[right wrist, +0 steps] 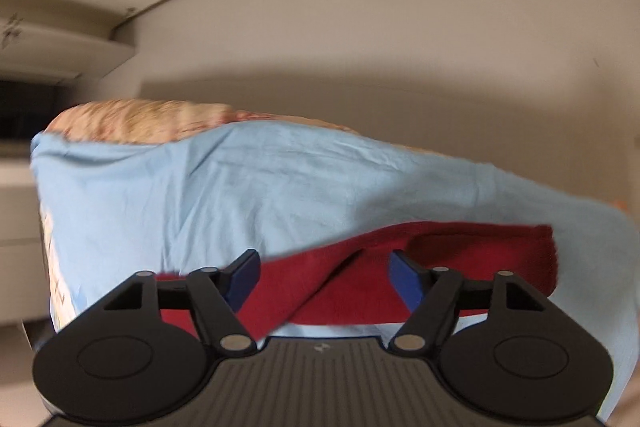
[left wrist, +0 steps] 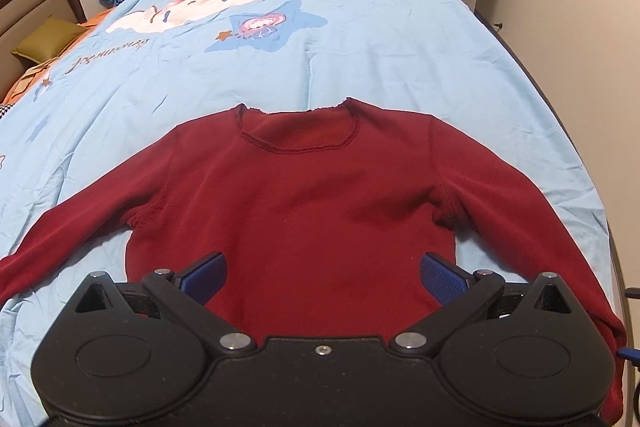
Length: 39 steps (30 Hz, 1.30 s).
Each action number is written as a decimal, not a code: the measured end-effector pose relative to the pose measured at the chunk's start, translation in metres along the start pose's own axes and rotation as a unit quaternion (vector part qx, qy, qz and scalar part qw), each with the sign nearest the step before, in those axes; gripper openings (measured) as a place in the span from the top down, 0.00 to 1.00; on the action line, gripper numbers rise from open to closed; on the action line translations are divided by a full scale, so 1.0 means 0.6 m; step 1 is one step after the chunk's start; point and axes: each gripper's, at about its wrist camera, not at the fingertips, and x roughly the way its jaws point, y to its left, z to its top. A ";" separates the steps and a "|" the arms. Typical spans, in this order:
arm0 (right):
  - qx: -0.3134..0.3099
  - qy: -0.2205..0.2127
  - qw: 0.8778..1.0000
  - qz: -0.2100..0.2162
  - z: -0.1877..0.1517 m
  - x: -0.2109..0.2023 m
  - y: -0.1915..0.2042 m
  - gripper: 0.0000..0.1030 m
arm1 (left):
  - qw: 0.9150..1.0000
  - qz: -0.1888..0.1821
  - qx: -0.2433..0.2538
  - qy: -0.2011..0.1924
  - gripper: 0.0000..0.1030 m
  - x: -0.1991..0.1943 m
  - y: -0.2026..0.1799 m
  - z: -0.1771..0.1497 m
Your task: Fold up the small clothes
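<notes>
Bed [left wrist: 400,39]: fills most of the left wrist view, under a light-blue cartoon-print sheet; headboard at upper left.
Shirt [left wrist: 304,203]: dark red, long-sleeved, lying flat on the sheet in the lower half of the frame; collar toward the top, hem at the bottom, body axis running bottom to top; sleeves spread down-left and down-right.
Sleeve [right wrist: 420,267]: in the right wrist view, a red band across the lower middle, folded over itself, blurred.
Left tool [left wrist: 322,277]: open, blue pads wide apart above the shirt's lower body, holding nothing.
Right tool [right wrist: 322,279]: open, low over the sleeve; touching or not, cannot tell.
</notes>
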 end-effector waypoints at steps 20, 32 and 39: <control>-0.397 -0.260 0.878 0.052 -0.080 -0.077 0.278 0.94 | 0.996 0.029 -0.079 -0.020 0.01 -0.033 0.087 0.043; -0.758 -0.250 0.564 0.211 -0.380 -0.001 0.484 0.94 | 0.979 0.065 -0.185 -0.050 0.01 -0.055 0.209 0.057; -0.859 -0.109 0.445 0.229 -0.558 0.135 0.418 0.94 | 0.967 0.079 -0.236 -0.045 0.01 -0.043 0.268 0.027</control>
